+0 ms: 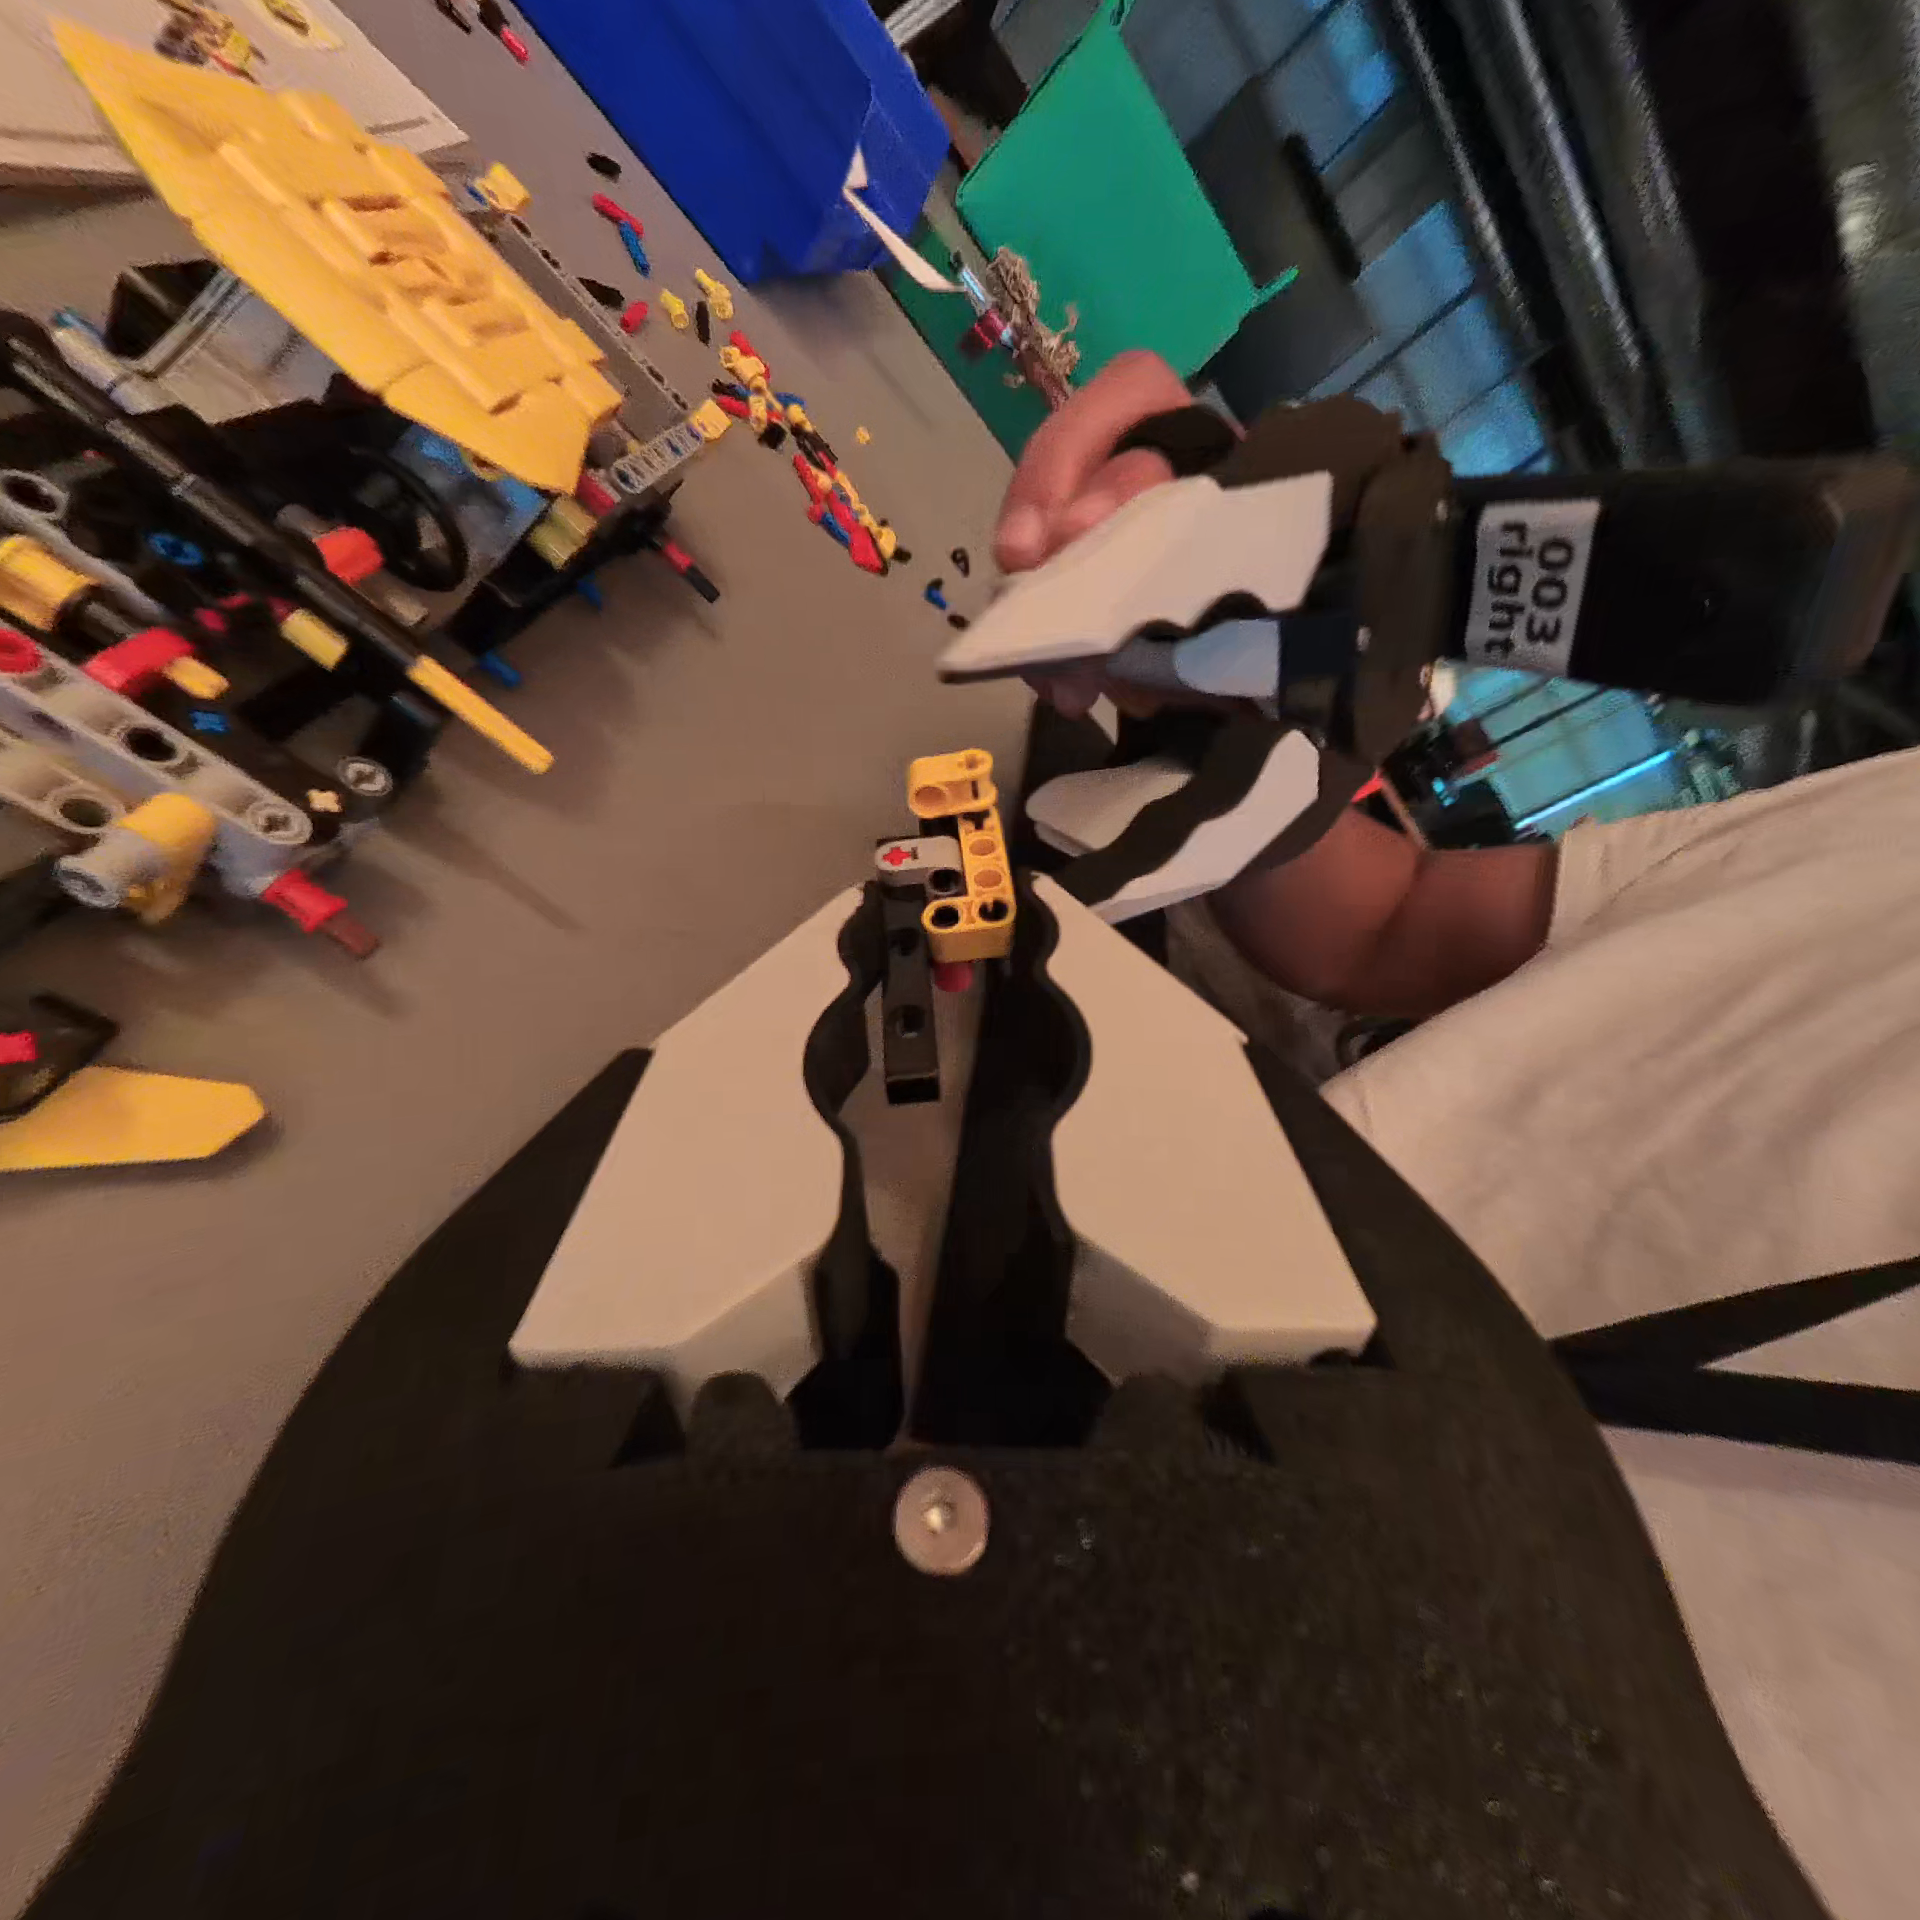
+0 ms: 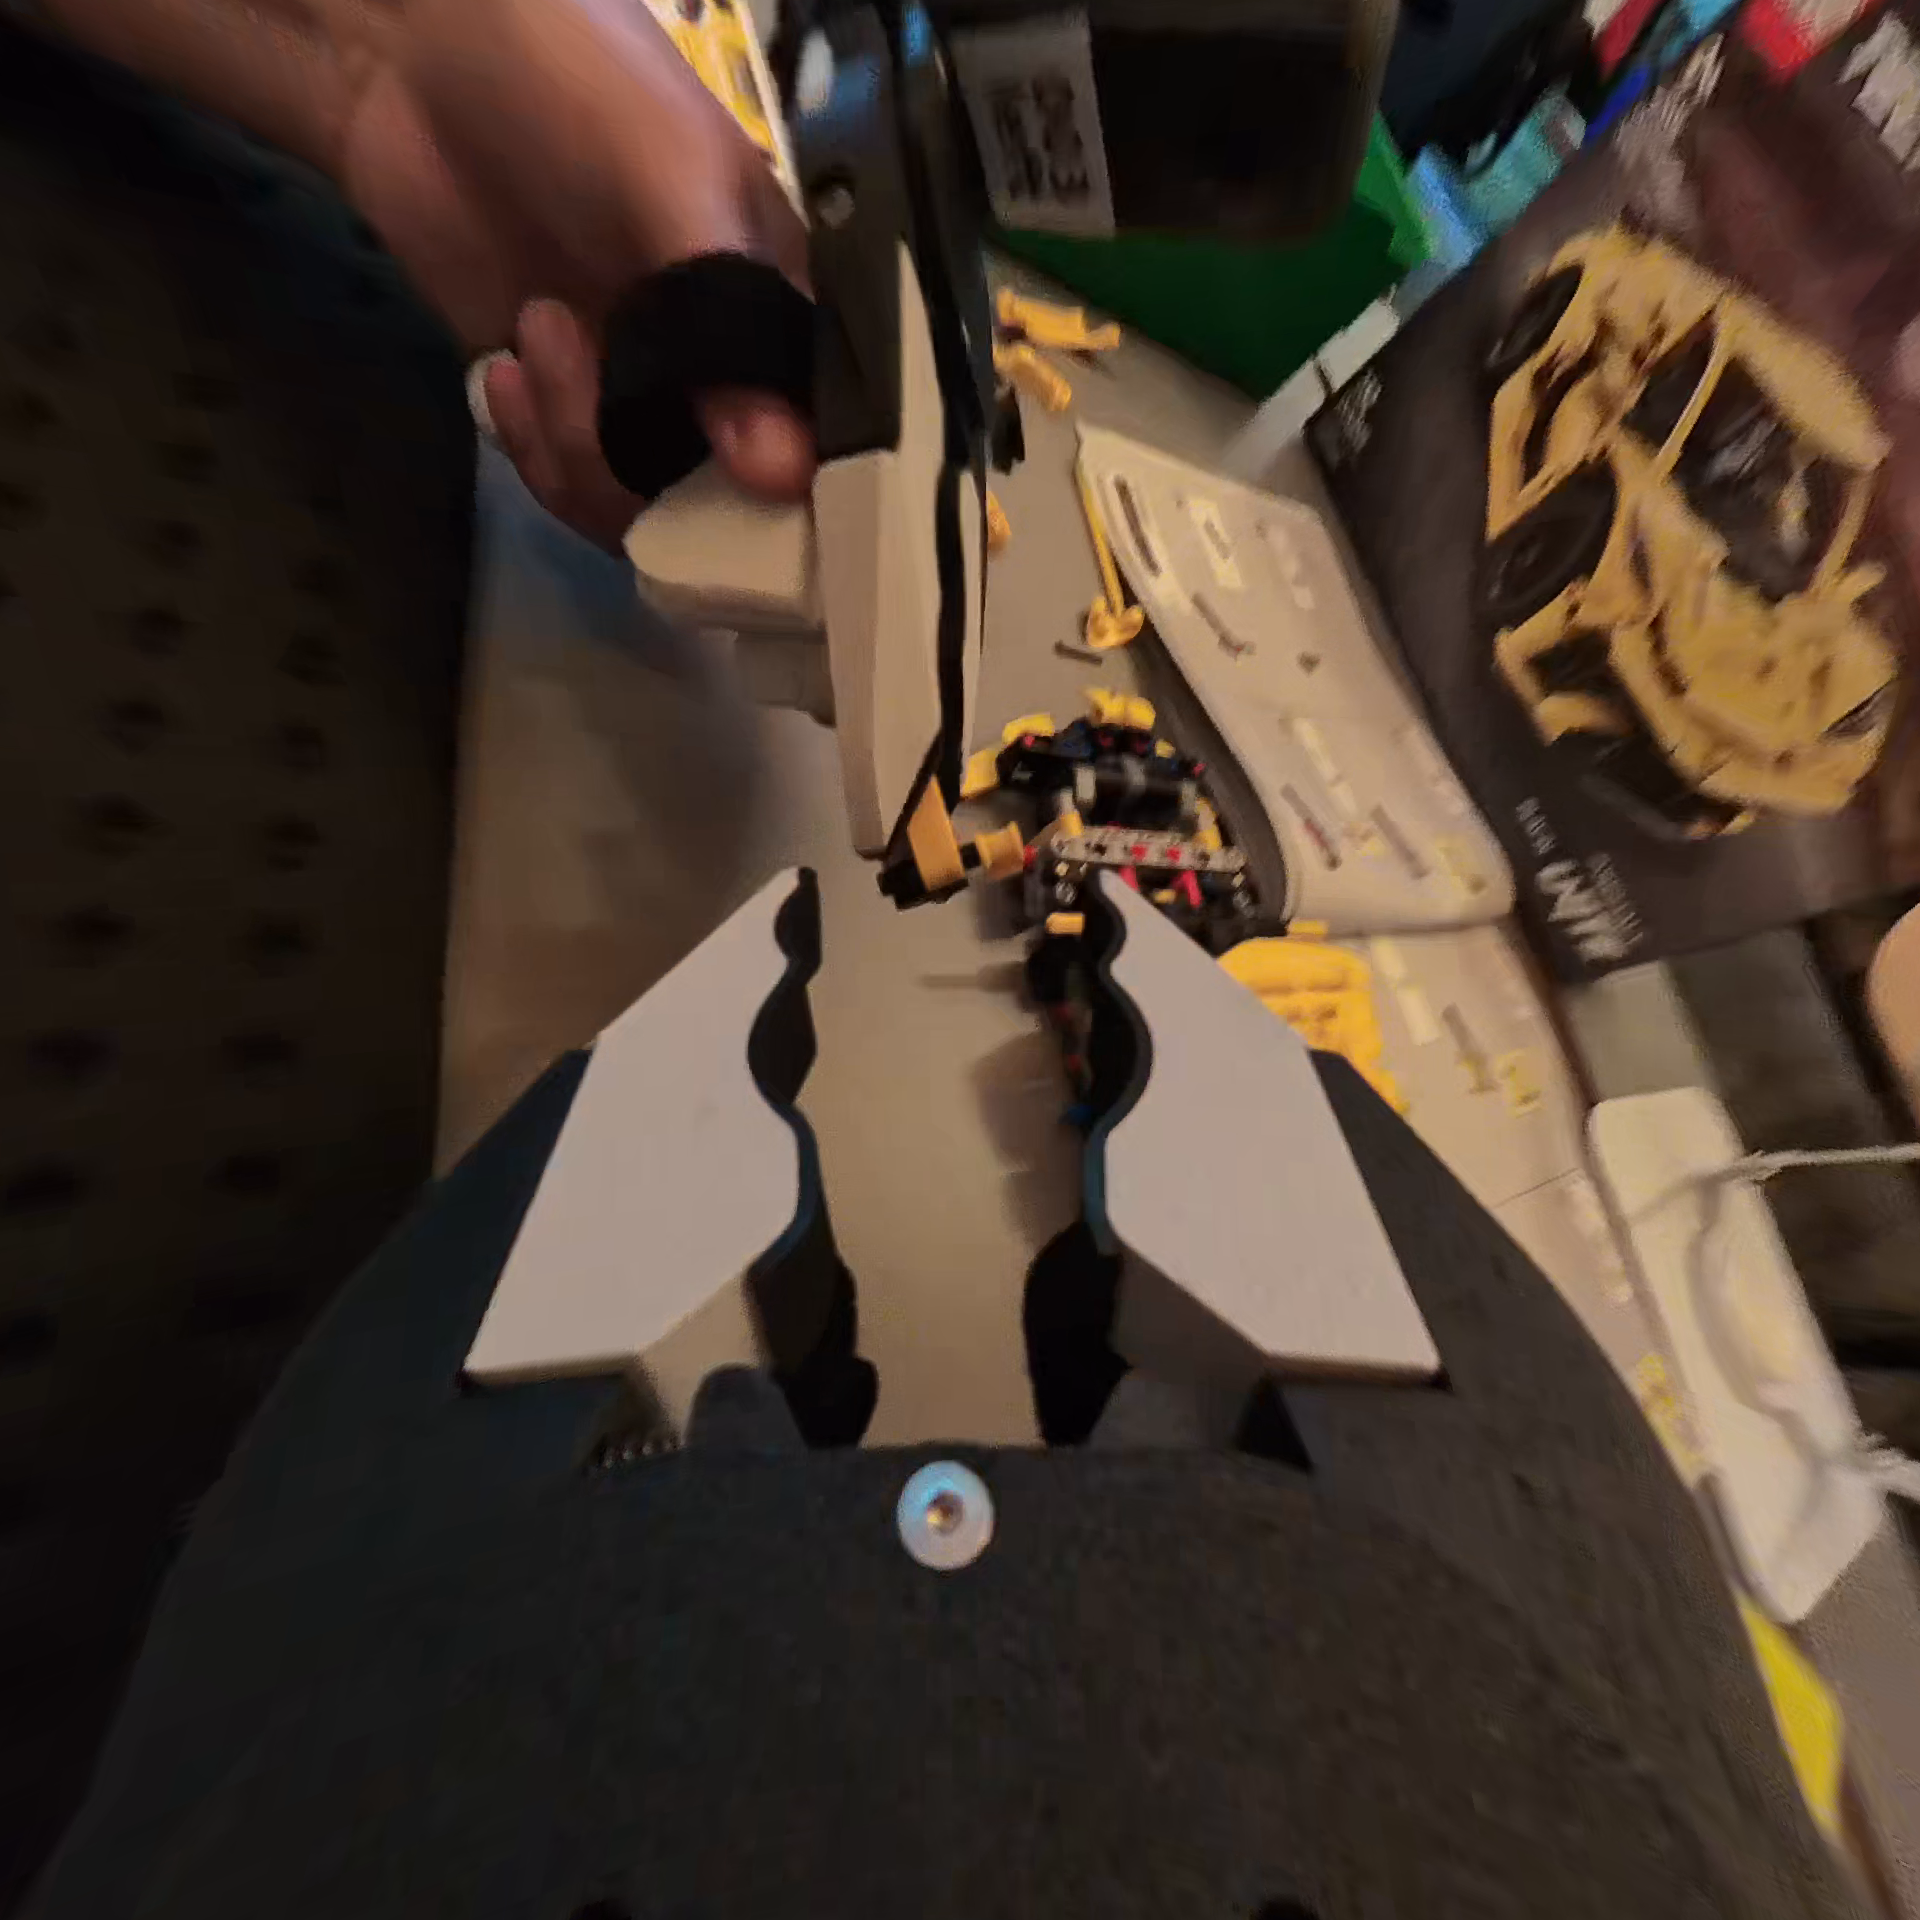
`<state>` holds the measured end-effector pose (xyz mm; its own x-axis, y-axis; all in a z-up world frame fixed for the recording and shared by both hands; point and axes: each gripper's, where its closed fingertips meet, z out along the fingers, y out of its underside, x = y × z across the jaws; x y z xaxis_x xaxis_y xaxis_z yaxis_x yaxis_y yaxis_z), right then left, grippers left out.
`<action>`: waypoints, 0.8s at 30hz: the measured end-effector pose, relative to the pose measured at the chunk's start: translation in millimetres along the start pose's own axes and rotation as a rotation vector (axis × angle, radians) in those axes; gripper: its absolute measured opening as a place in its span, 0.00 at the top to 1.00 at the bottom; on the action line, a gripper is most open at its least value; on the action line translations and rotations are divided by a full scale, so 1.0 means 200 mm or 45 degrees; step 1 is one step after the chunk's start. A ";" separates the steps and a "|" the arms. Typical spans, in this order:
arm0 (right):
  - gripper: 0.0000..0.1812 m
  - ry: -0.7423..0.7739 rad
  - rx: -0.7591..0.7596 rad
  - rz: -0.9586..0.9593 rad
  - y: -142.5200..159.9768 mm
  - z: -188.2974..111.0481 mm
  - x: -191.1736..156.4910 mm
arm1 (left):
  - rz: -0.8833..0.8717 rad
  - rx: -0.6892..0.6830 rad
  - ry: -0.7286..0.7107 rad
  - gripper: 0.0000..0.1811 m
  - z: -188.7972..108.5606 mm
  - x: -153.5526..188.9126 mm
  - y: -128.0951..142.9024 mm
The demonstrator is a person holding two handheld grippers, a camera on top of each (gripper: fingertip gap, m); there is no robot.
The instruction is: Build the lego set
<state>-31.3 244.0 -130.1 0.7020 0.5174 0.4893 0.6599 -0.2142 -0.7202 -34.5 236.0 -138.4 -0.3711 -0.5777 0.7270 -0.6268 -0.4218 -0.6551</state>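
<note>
- Left tool (image 1: 951,935): narrowed and clamped on a small lego subassembly (image 1: 951,883), a yellow beam joined to a black beam with a grey piece and a red pin, sticking out at 12 o'clock from the tips.
- Right tool (image 2: 961,899): spread wide, nothing between the tips, only grey counter (image 2: 914,1195) in the gap.
- In the right wrist view, left tool seen again at 12 o'clock, pointing down, the subassembly's yellow end just beyond the open tips.
- In the left wrist view, right tool at 2 o'clock of the held piece, gripped by a hand (image 1: 1081,468), fingers apart.
- Half-built lego vehicle (image 1: 208,623) at 9 to 10 o'clock on the counter, black and grey frame with red and yellow parts, yellow panel section (image 1: 364,260) tilted above it.
- Loose small parts (image 1: 800,457), red, yellow, blue and black, scattered at 11 o'clock.
- Single yellow panel (image 1: 125,1117) at 9 o'clock, nearer.
- Blue bin (image 1: 748,125) and green bin (image 1: 1101,208) at 12 o'clock, far edge.
- Set box (image 2: 1662,571) with a yellow car pictured at 2 o'clock in the right wrist view, blurred; open instruction booklet (image 2: 1299,675) beside it.
</note>
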 end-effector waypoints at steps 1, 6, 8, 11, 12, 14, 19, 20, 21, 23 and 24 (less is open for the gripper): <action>0.74 0.001 0.019 -0.046 -0.03 -0.01 0.01 | -0.031 0.007 0.018 0.86 -0.01 0.00 -0.01; 0.78 -0.108 -0.025 -0.130 -0.05 0.00 -0.01 | -0.068 -0.056 0.087 0.87 0.00 0.05 0.01; 0.80 -0.149 -0.067 -0.158 -0.03 0.01 -0.03 | -0.070 -0.075 0.093 0.86 0.00 0.06 0.02; 0.85 -0.160 -0.090 -0.216 -0.03 0.00 -0.04 | -0.074 -0.092 0.098 0.86 0.01 0.08 0.02; 0.85 -0.160 -0.095 -0.217 -0.03 0.00 -0.04 | -0.076 -0.096 0.098 0.87 0.01 0.08 0.02; 0.85 -0.163 -0.106 -0.234 -0.03 0.00 -0.04 | -0.057 -0.113 0.086 0.87 0.00 0.08 0.02; 0.87 -0.205 -0.126 -0.202 -0.02 -0.01 -0.06 | -0.077 -0.123 0.093 0.87 0.01 0.08 0.03; 0.87 -0.216 -0.128 -0.213 -0.01 0.00 -0.07 | -0.076 -0.141 0.089 0.87 0.01 0.08 0.04; 0.87 -0.225 -0.143 -0.225 0.00 0.00 -0.08 | -0.069 -0.160 0.071 0.87 0.02 0.06 0.05; 0.87 -0.194 -0.137 -0.240 0.01 0.01 -0.07 | -0.083 -0.135 0.065 0.87 0.02 0.06 0.04; 0.87 -0.181 -0.107 -0.223 0.00 0.00 -0.05 | -0.088 -0.117 0.074 0.87 0.02 0.06 0.03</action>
<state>-39.4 239.0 -135.6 0.5338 0.6630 0.5249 0.7926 -0.1758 -0.5839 -40.4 223.9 -134.2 -0.3623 -0.5071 0.7821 -0.7112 -0.3920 -0.5836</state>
